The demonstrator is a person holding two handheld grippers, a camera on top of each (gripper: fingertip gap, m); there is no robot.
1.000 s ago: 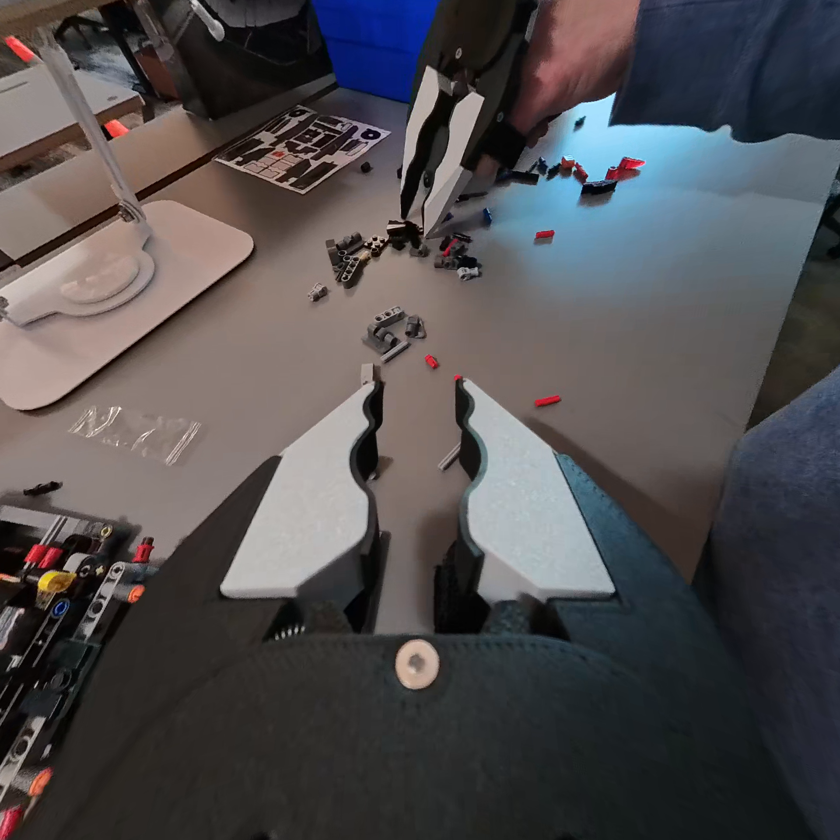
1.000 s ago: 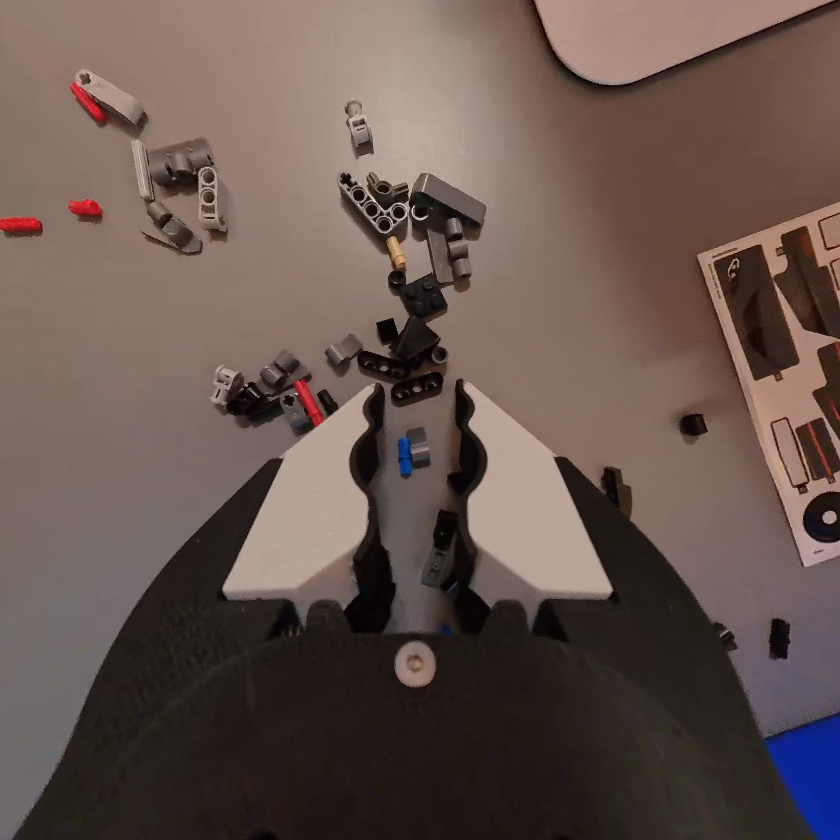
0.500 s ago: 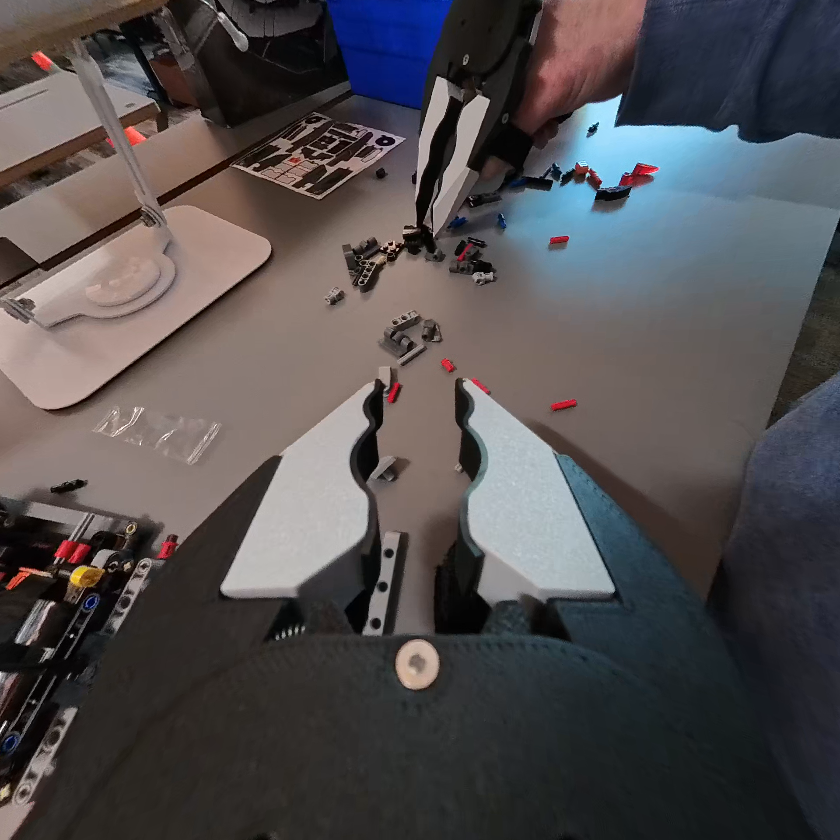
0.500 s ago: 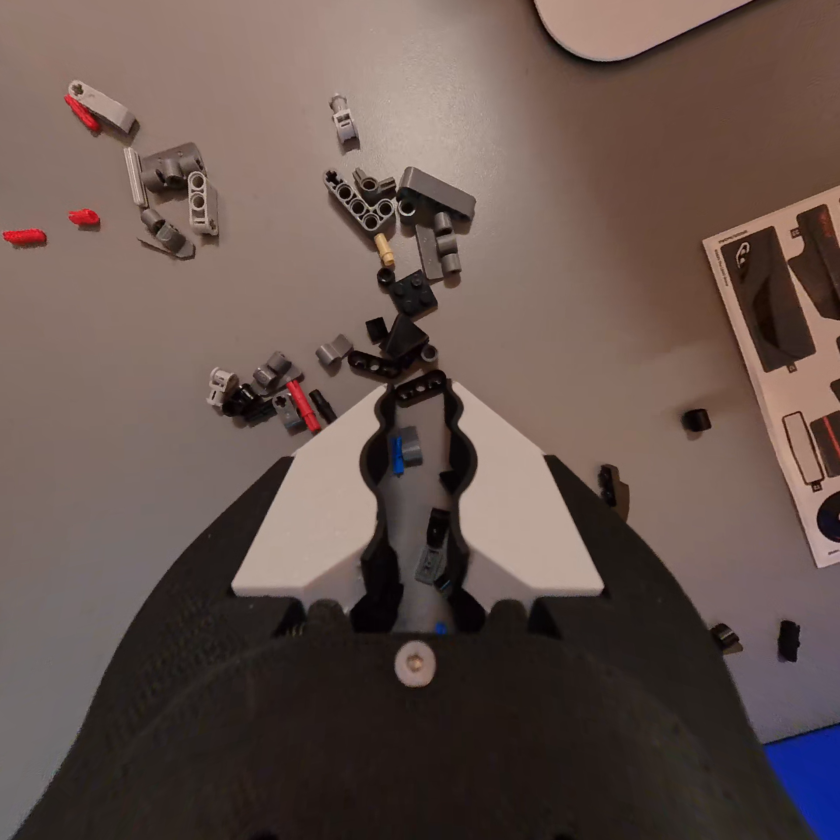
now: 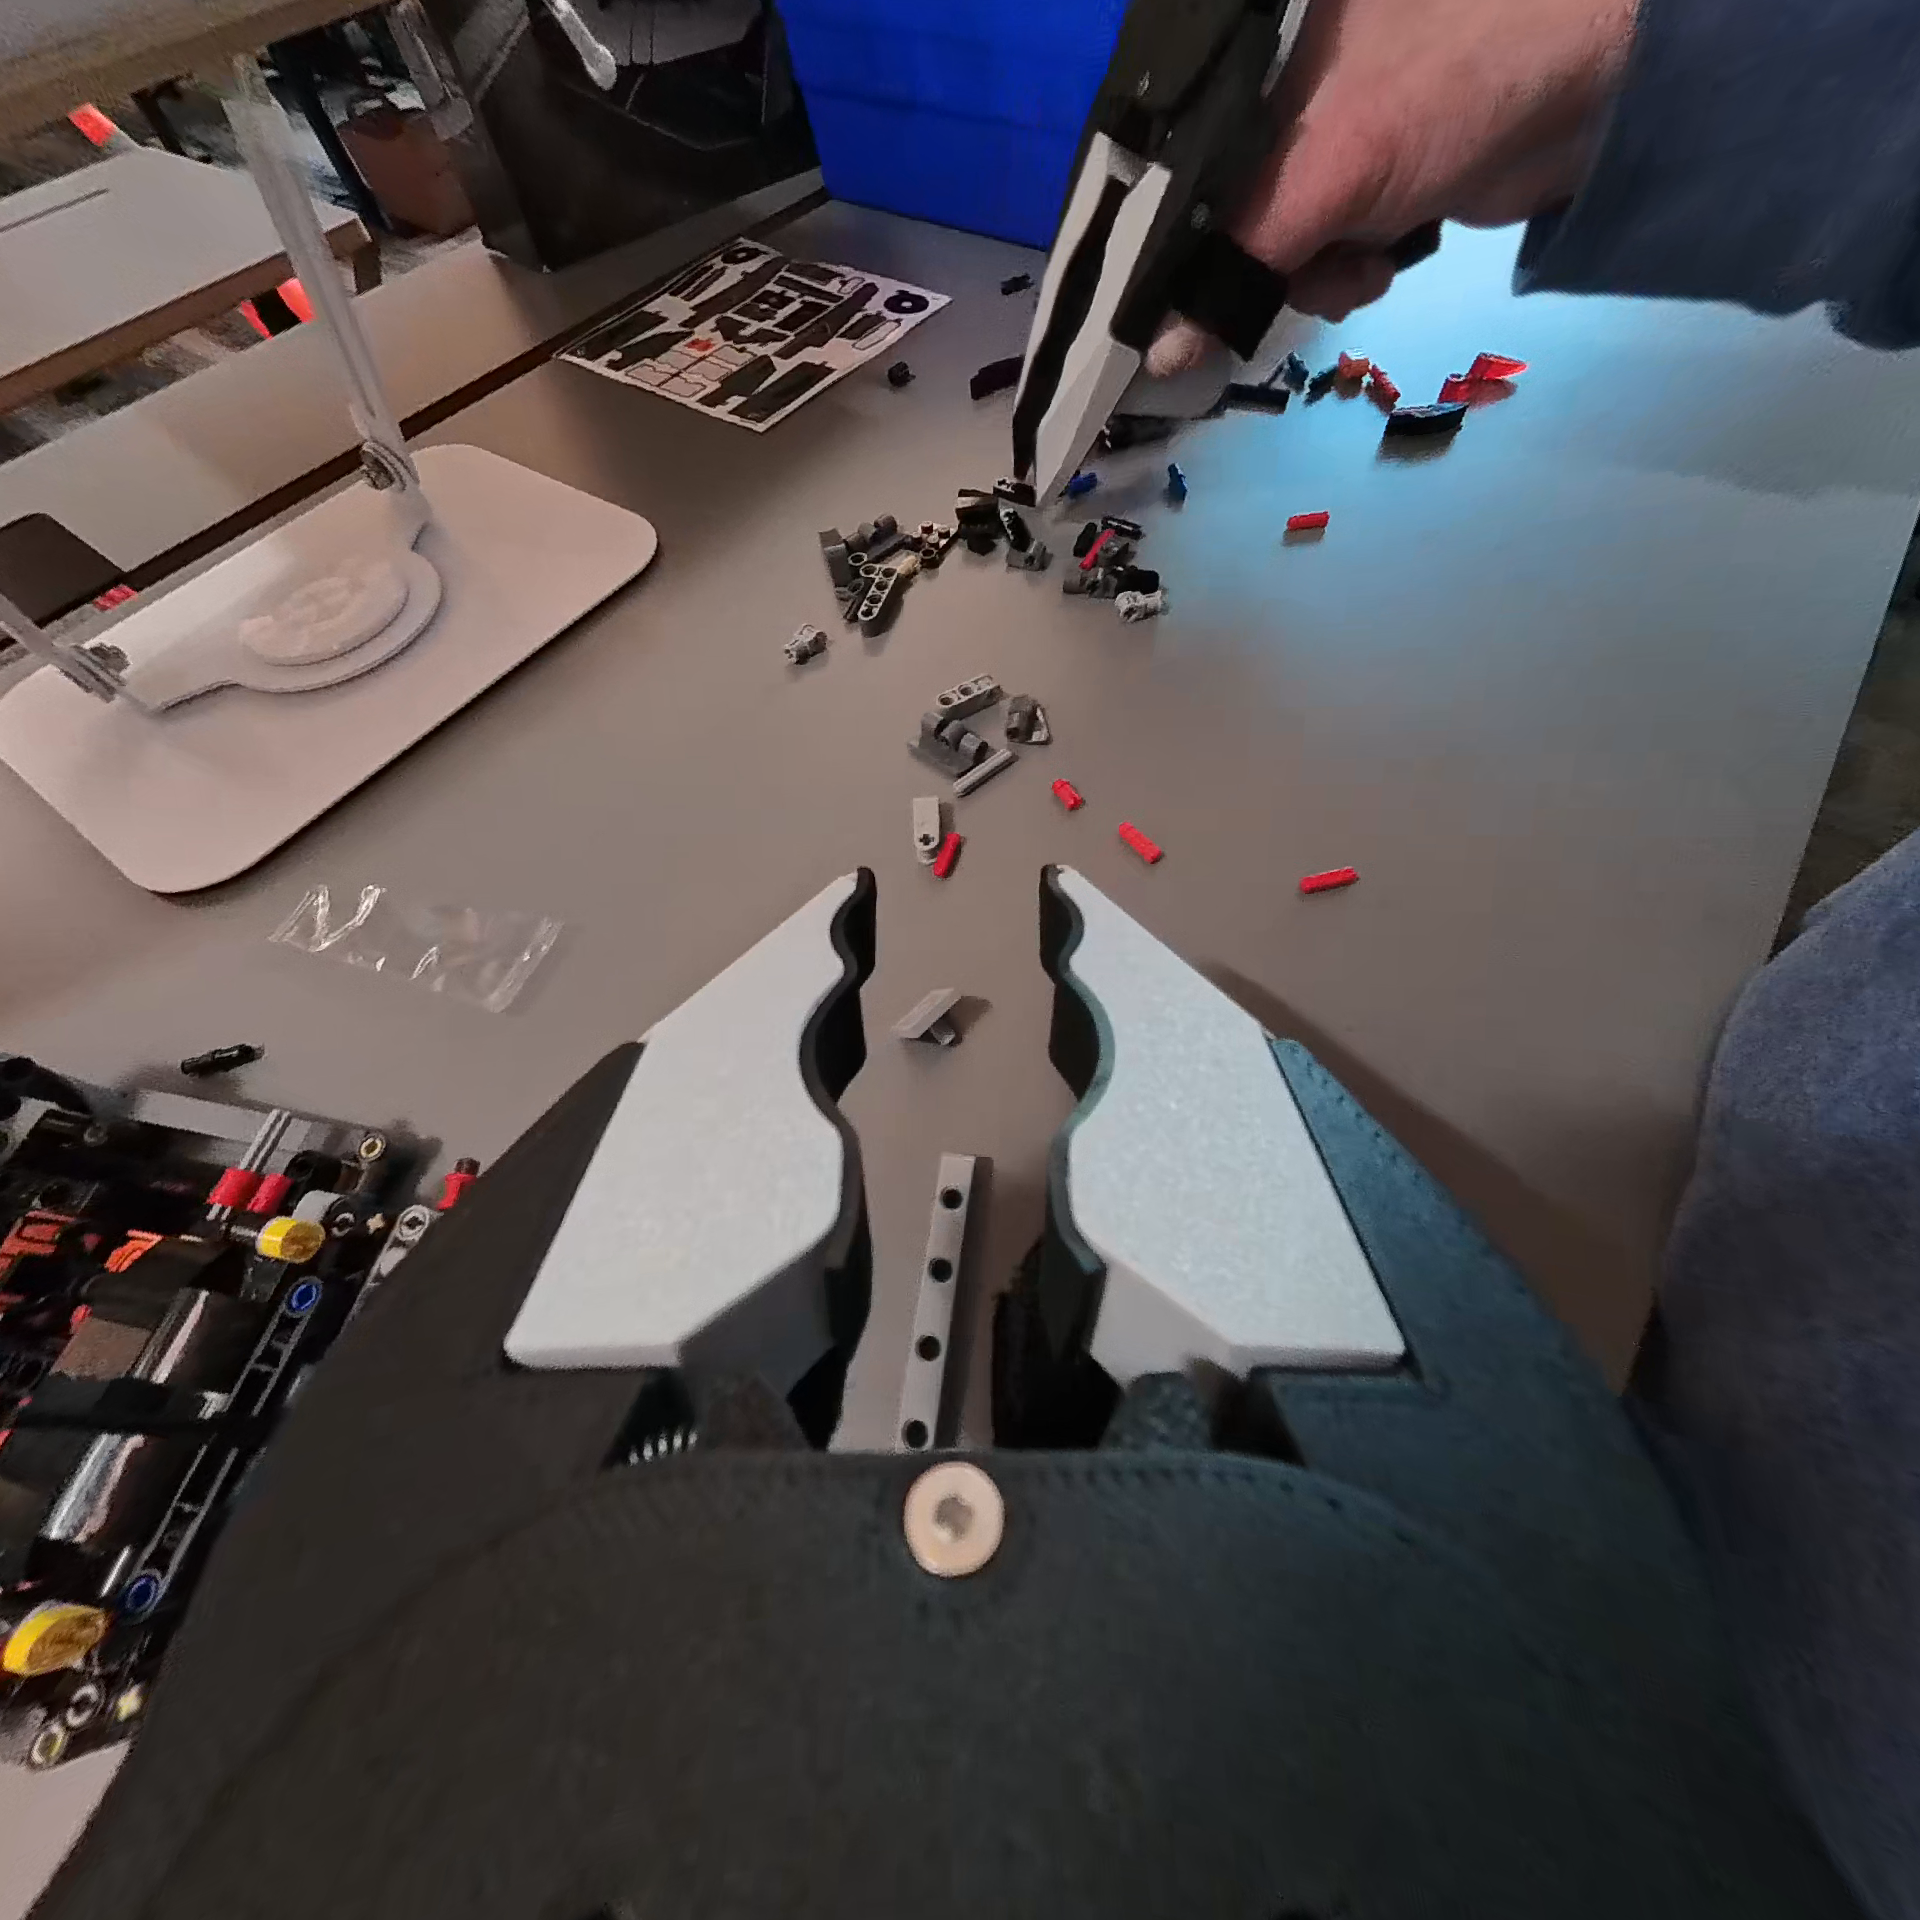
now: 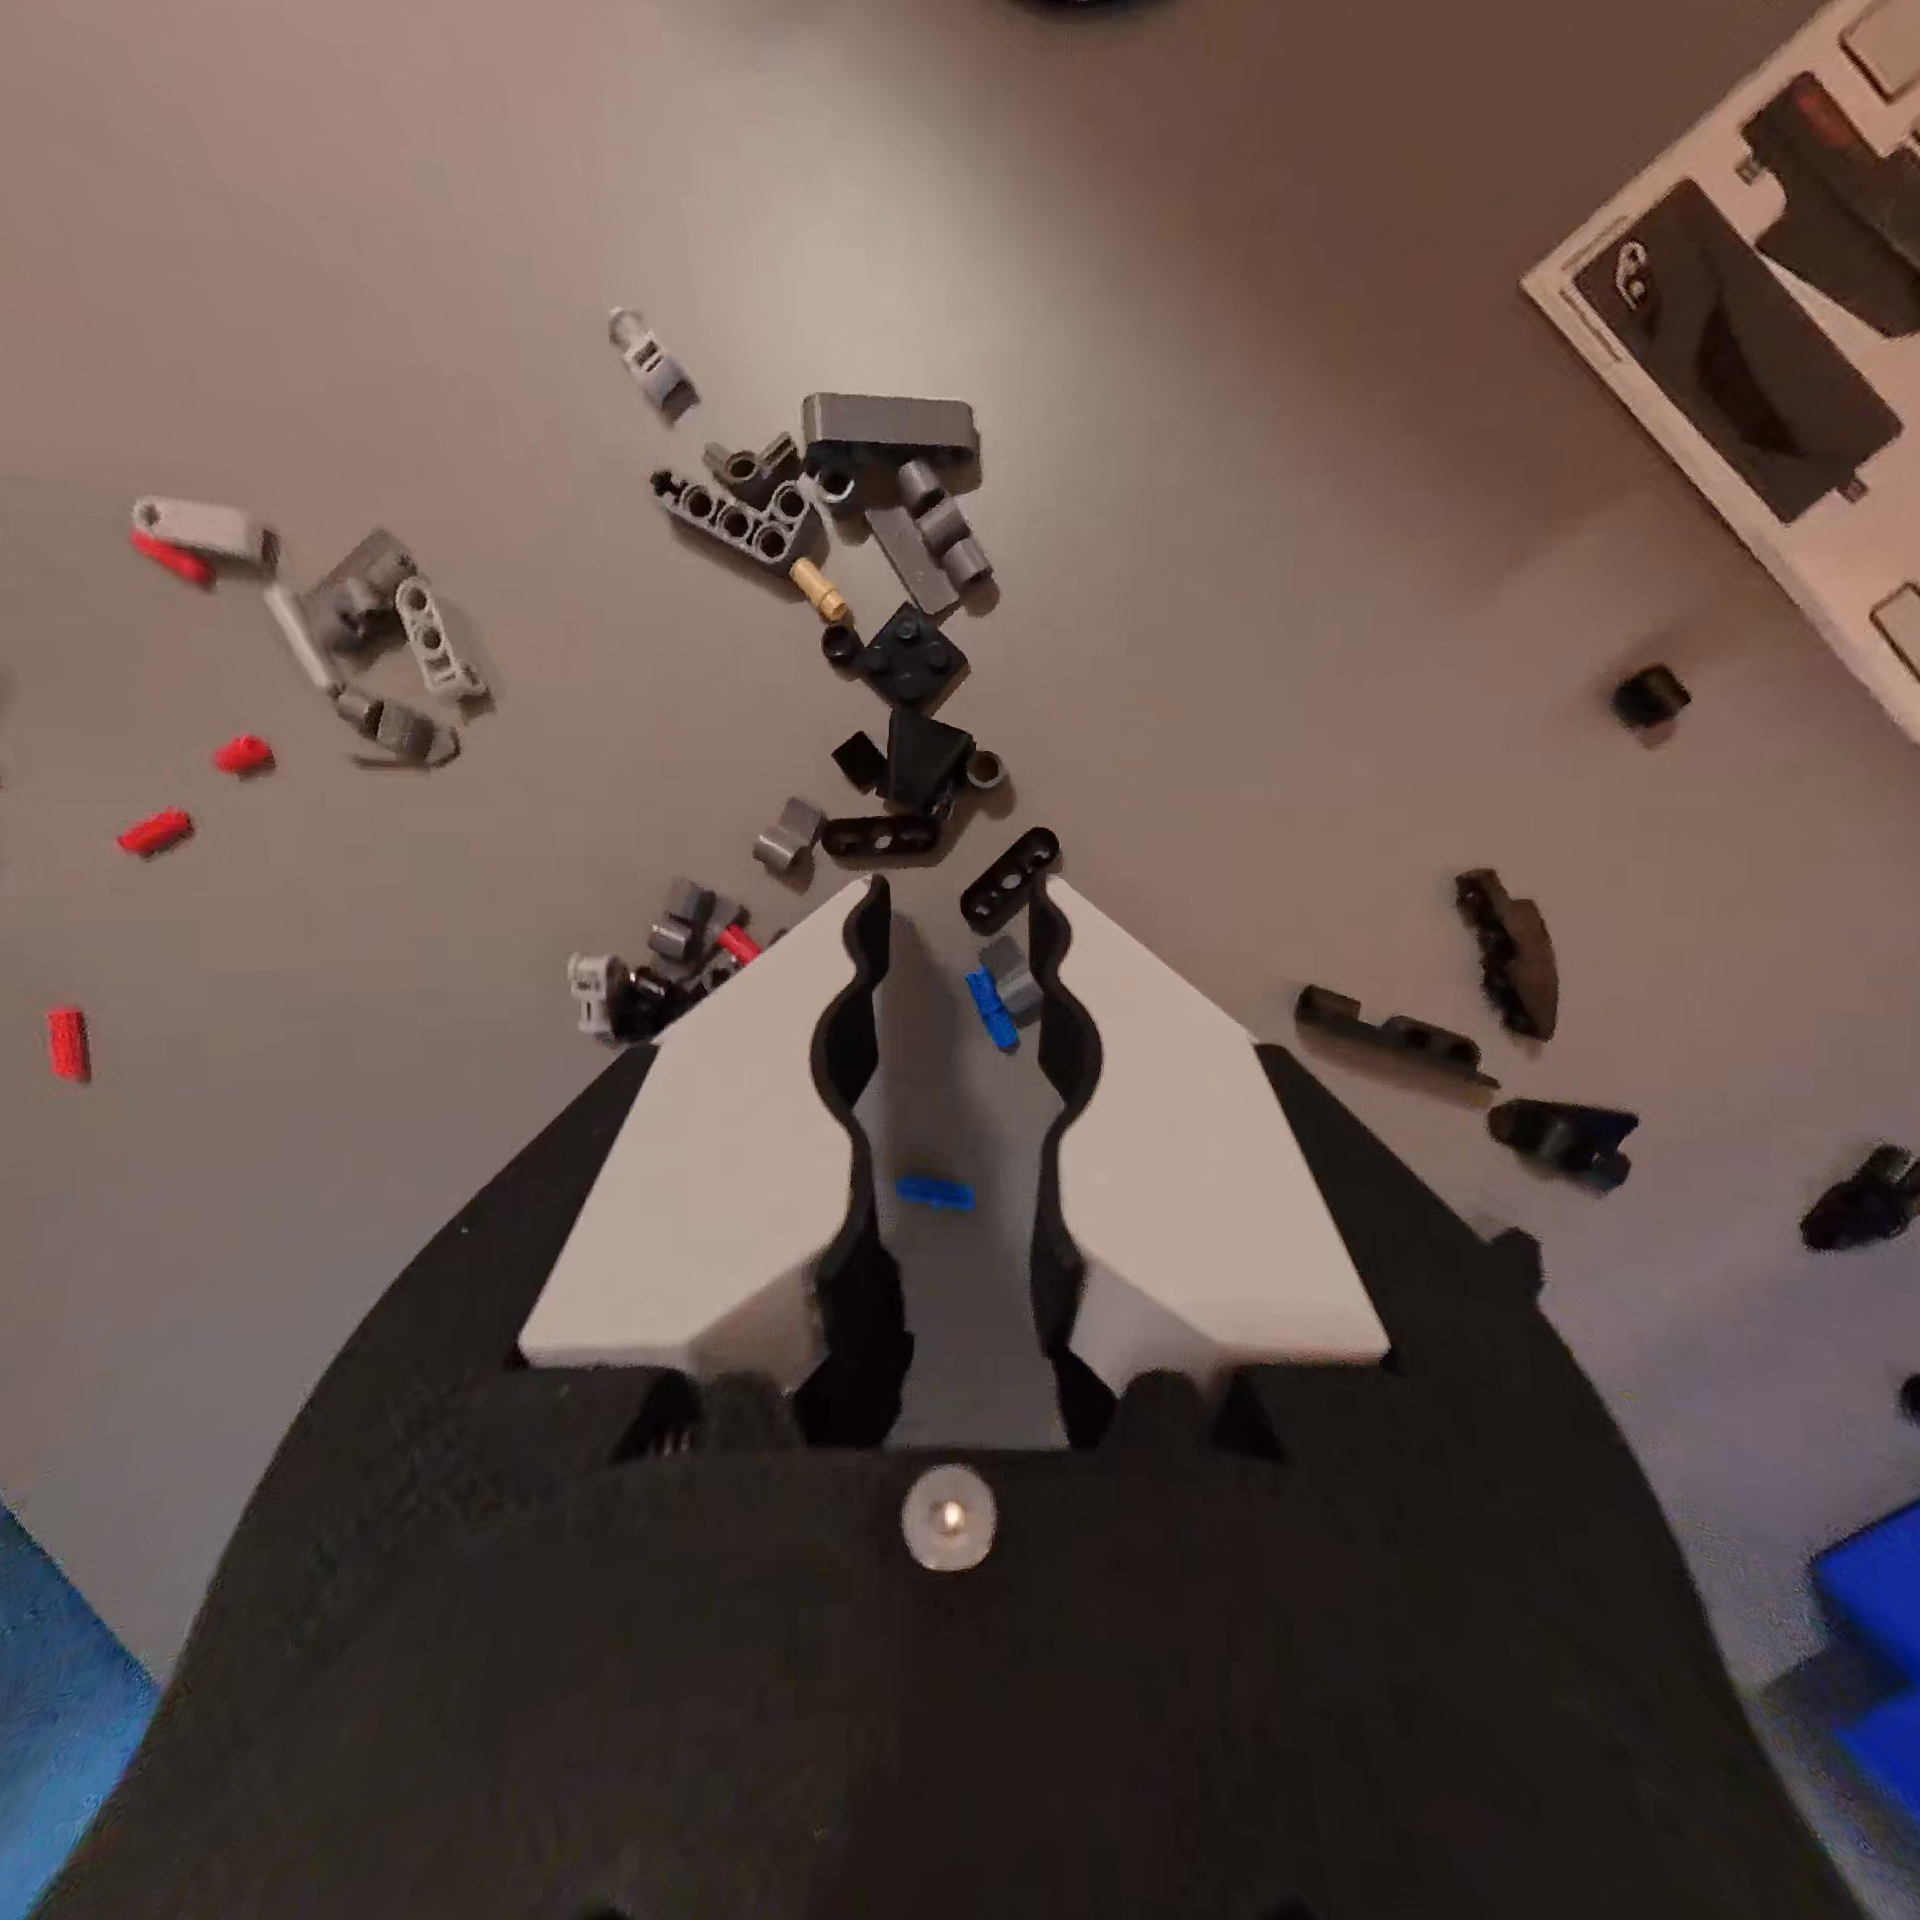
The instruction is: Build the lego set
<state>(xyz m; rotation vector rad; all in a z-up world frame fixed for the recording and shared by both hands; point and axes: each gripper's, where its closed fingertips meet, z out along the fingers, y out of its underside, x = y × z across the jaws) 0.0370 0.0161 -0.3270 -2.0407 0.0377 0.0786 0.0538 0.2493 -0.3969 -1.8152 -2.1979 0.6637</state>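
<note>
My left gripper (image 5: 956, 883) is open and empty, low over the grey table. A light grey beam with holes (image 5: 940, 1299) and a small grey piece (image 5: 930, 1013) lie on the table between its fingers. A partly built black Lego model (image 5: 156, 1299) lies at its left. My right gripper (image 6: 961, 883) is open over a pile of loose black and grey parts. A black three-hole beam (image 6: 1010, 878) lies slanted against its right fingertip. A second black beam (image 6: 883, 834) lies just beyond it. Two blue pins (image 6: 935, 1192) lie between the fingers. The right gripper also shows far off in the left wrist view (image 5: 1039, 483).
A sticker sheet (image 5: 758, 327) lies at the back, beside a white stand base (image 5: 312, 644). A clear plastic bag (image 5: 416, 945) lies left of my left gripper. Red pins (image 5: 1328, 881) are scattered to the right. A blue bin (image 5: 935, 104) stands behind the table. One gripper's finger ends stand about 25 cm off the other's. Measured from the fingertips, the partly built black Lego model (image 5: 156, 1299) is 15 cm or so from the left gripper and 35 cm from the right.
My right gripper was shut around the black three-hole beam half a second ago; now it has opened and drawn back, and the beam lies turned. My left gripper has drawn back toward me.
</note>
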